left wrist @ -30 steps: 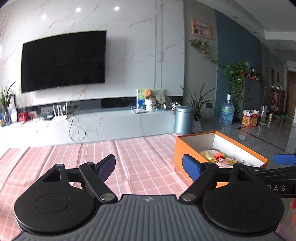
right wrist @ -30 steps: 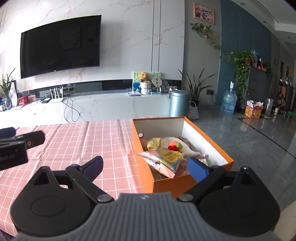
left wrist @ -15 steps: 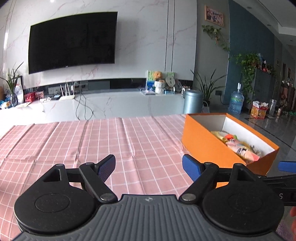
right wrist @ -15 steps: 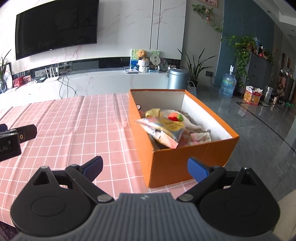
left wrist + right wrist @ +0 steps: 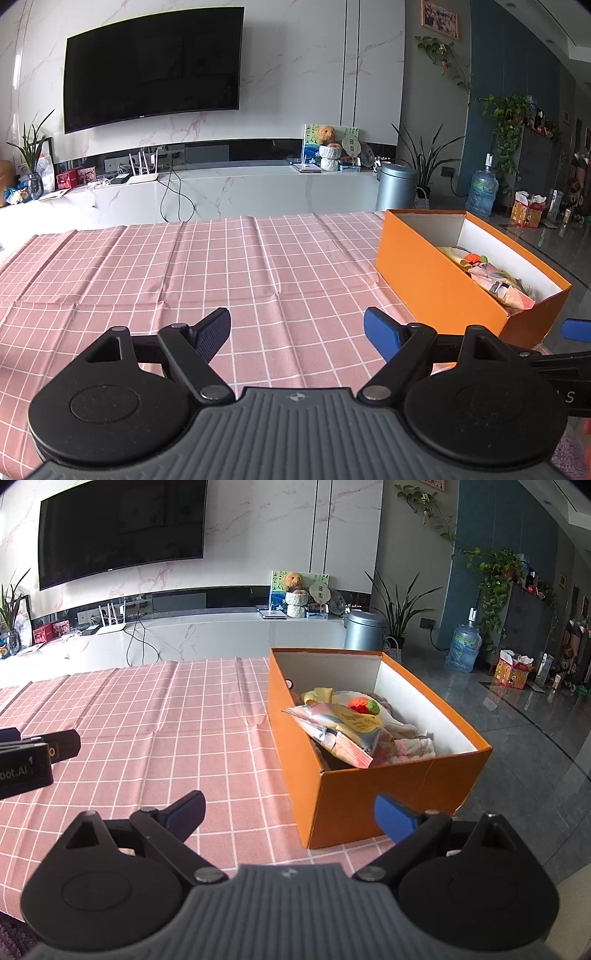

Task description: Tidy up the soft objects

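Evidently a late moment, judging by the filled box and the bare cloth:

Soft objects (image 5: 354,723): piled inside the orange box (image 5: 388,794), centre right of the right wrist frame; a crinkled snack bag lies on top, a red-and-green knitted piece behind it, pale fabric and a pinkish plush under them.
Box position: on the right end of the pink checked tablecloth (image 5: 184,273), near the table's right edge; in the left wrist frame the orange box (image 5: 439,284) sits at right of centre.
Box long axis: runs away from the cameras, from lower right towards the upper middle of the frame.
Right gripper (image 5: 291,812): jaws spread wide, holding nothing; the box's near corner lies just ahead, between the fingers and a little to the right.
Left gripper (image 5: 297,330): jaws likewise wide and empty, pointed at bare cloth; the box lies well off to its right.
Nearer hand: the right one, by my judgement, so any further reach into the box would fall to it, going forward and slightly right.
Cloth: I see nothing loose left on it in either view.
Background: a dark television (image 5: 151,68) at upper left, a grey bin (image 5: 397,188) beyond the table.
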A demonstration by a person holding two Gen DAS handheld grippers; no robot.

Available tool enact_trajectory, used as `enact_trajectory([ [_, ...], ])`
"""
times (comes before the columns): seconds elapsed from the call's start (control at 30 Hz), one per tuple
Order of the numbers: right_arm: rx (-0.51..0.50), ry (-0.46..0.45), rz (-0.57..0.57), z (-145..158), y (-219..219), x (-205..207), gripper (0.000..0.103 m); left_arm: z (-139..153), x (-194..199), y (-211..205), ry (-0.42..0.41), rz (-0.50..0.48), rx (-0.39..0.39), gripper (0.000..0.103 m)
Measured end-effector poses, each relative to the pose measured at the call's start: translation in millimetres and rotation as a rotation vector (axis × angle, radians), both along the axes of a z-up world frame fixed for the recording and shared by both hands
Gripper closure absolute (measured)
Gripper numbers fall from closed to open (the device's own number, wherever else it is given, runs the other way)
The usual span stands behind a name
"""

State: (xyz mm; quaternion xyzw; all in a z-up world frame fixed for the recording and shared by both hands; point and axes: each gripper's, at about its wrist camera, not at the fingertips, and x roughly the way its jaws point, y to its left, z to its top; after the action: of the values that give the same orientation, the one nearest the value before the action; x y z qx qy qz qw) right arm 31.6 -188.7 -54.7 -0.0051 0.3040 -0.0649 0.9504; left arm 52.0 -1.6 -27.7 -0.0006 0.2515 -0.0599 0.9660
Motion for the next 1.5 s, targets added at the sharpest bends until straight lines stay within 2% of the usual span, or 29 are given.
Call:
enact_trajectory([
  [1.5,0.012,0.015,0.024,-7.2,0.3,2.4,0.006,-0.3,-1.4,2.0,0.001,0.003,0.013,0.007],
])
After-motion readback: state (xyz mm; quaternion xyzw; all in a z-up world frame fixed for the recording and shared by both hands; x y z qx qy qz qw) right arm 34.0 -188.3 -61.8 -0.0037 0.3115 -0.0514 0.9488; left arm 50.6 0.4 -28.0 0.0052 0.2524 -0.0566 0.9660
